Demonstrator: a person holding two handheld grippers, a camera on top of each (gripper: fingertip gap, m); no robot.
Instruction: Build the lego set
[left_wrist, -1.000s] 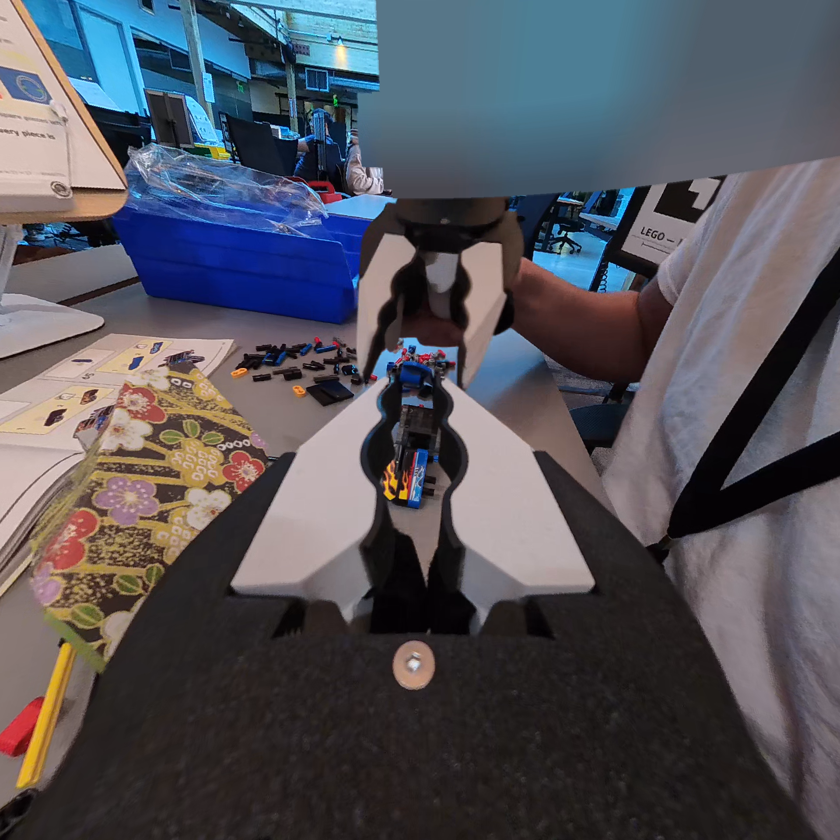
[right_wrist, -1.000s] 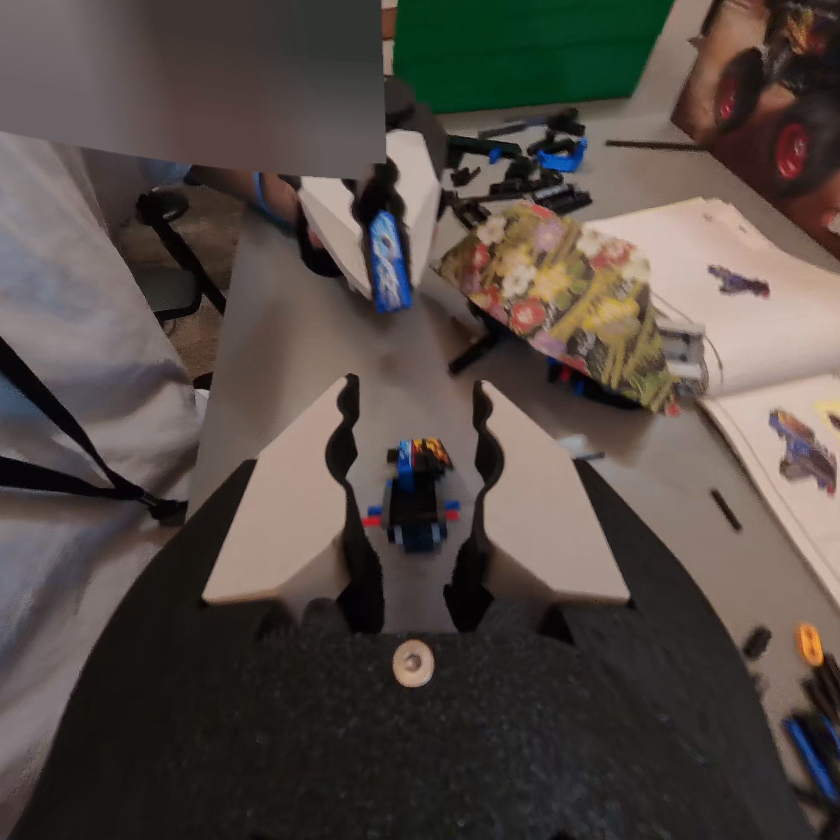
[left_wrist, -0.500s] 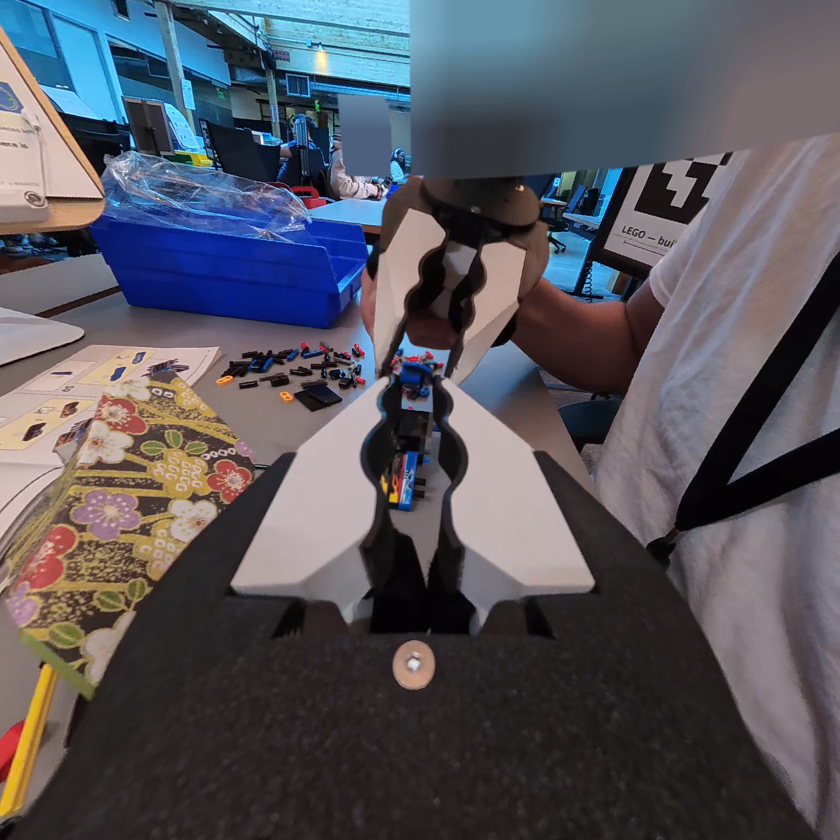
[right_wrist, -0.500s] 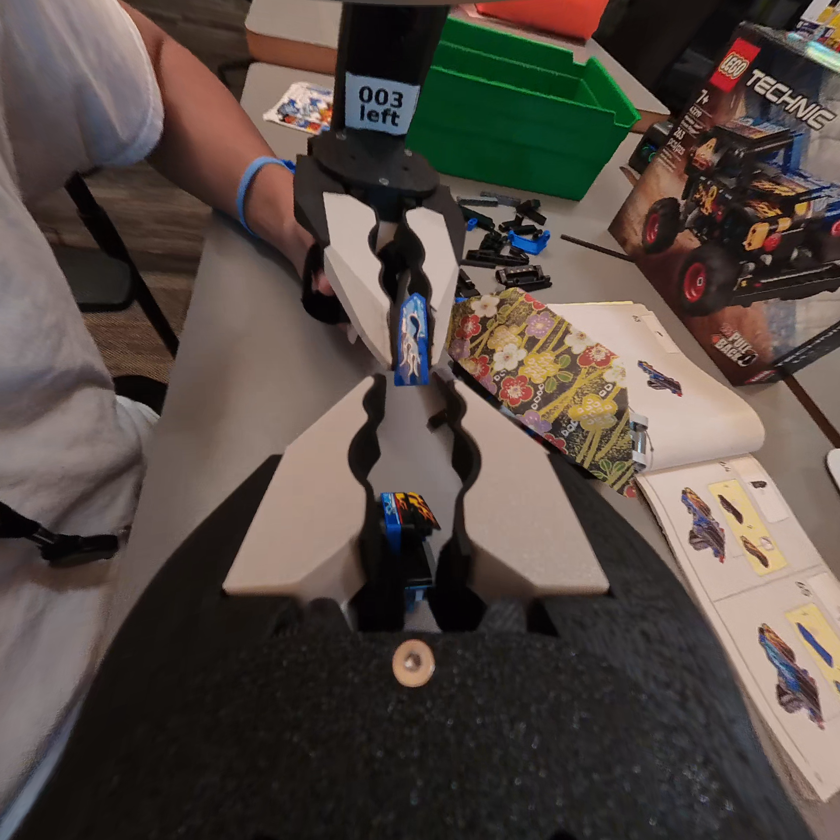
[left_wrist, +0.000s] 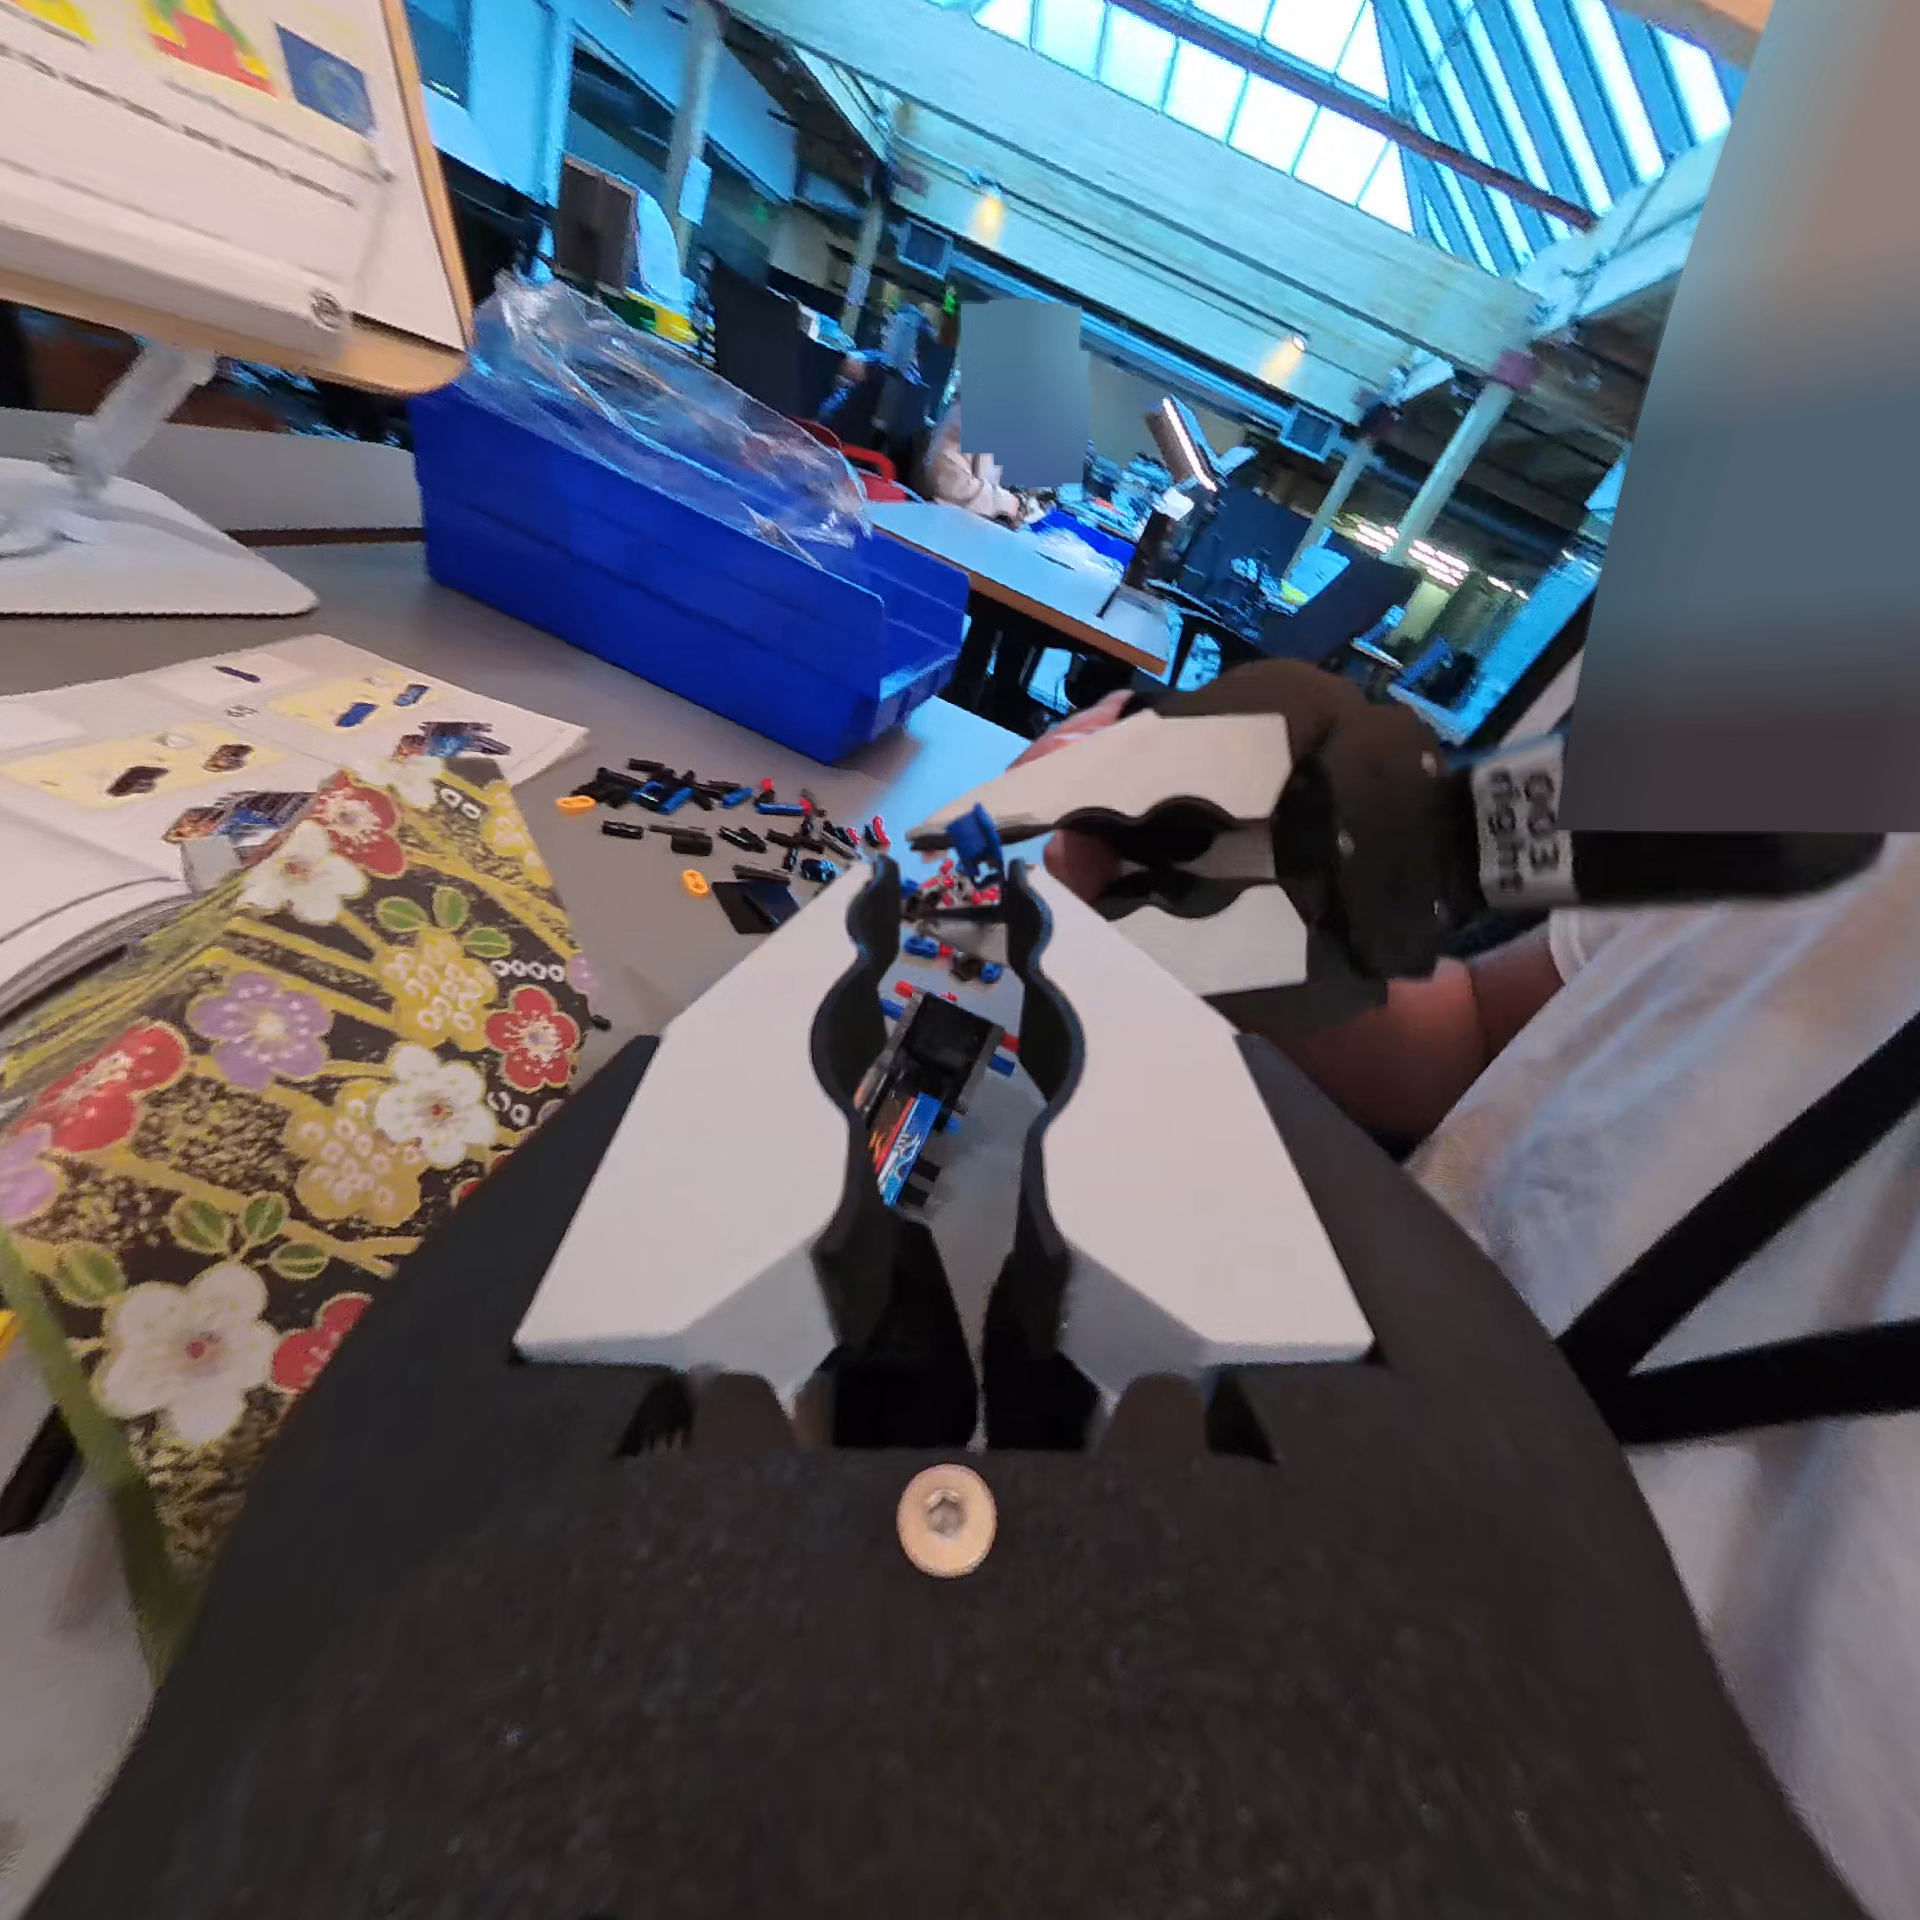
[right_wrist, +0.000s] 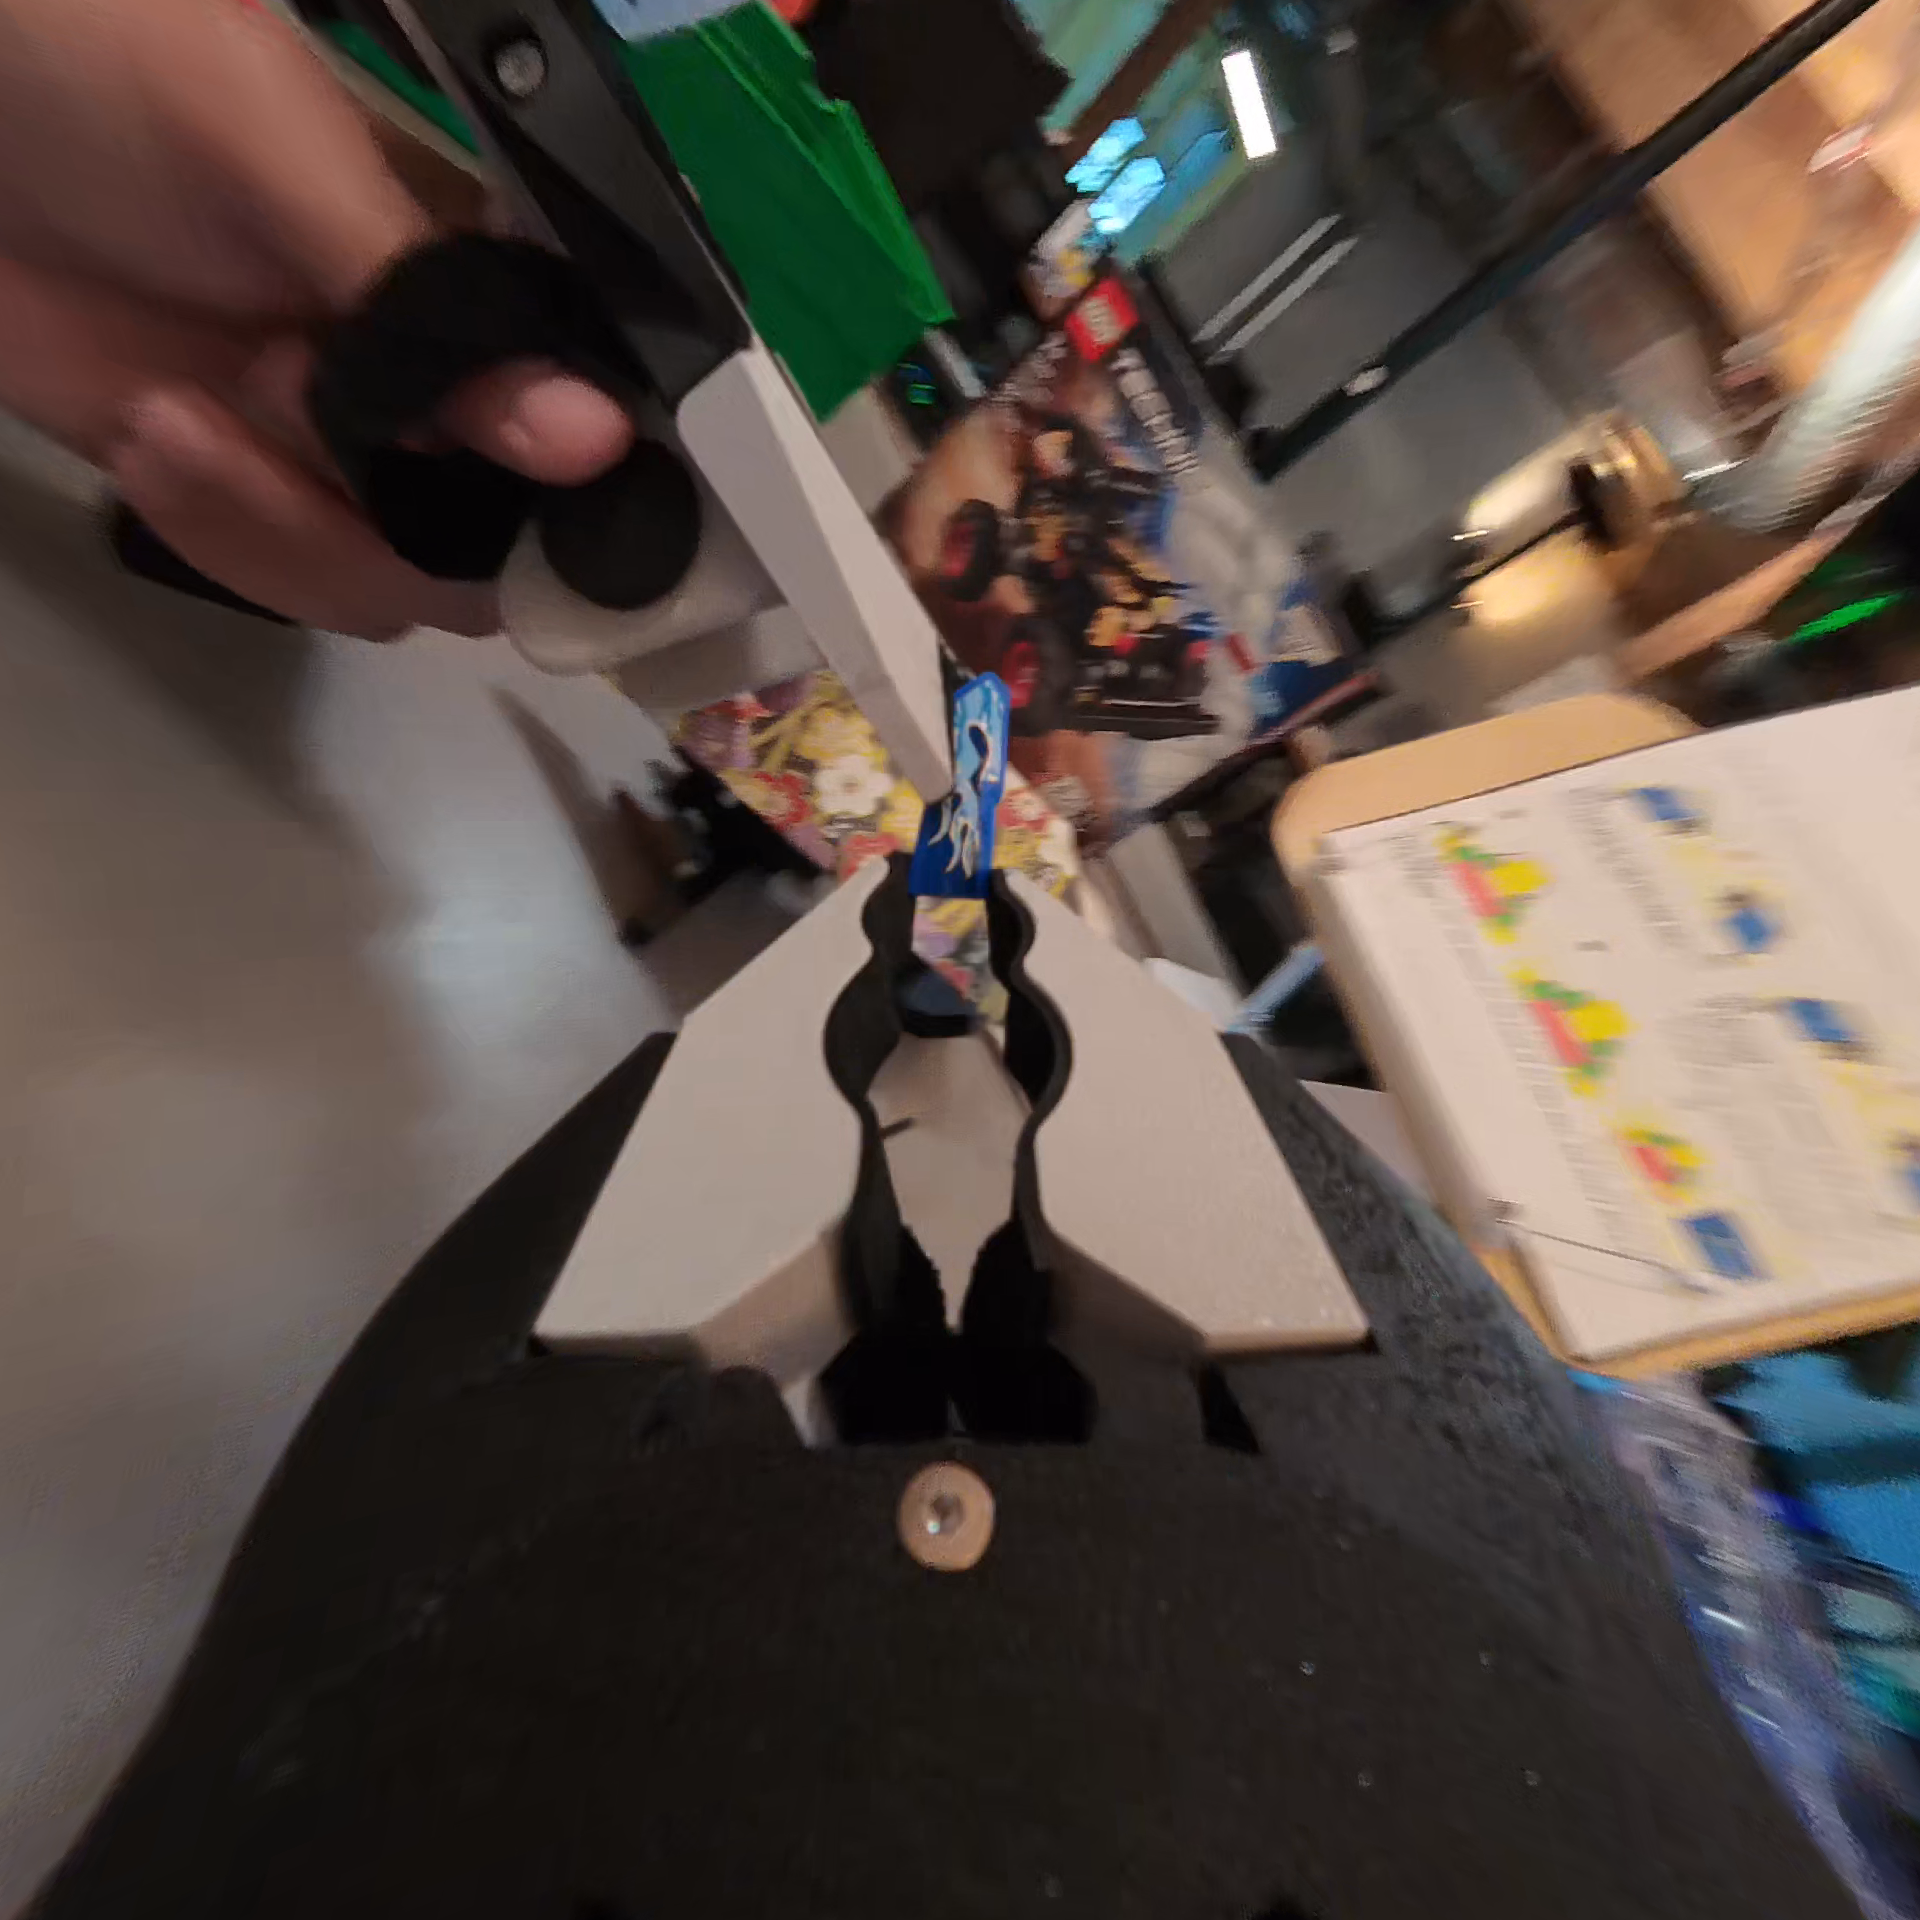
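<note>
The left gripper (right_wrist: 940, 774) is clamped on a small blue flame-printed panel (right_wrist: 964, 800) held up in the air, its lower end dipping between the tips of the right gripper (right_wrist: 943, 888), whose jaws stand close together; motion blur means I cannot tell whether they grip it or only flank it. The part-built car (left_wrist: 925, 1101) sits on the grey table (left_wrist: 665, 935), near the person, with loose pieces (left_wrist: 727, 821) farther off and a floral pouch (left_wrist: 312, 1039) to its left. The panel looks light, stiff and glossy, so likely to twist in a tip pinch; take its flat faces near mid-length, and press on gently over the car's pins
</note>
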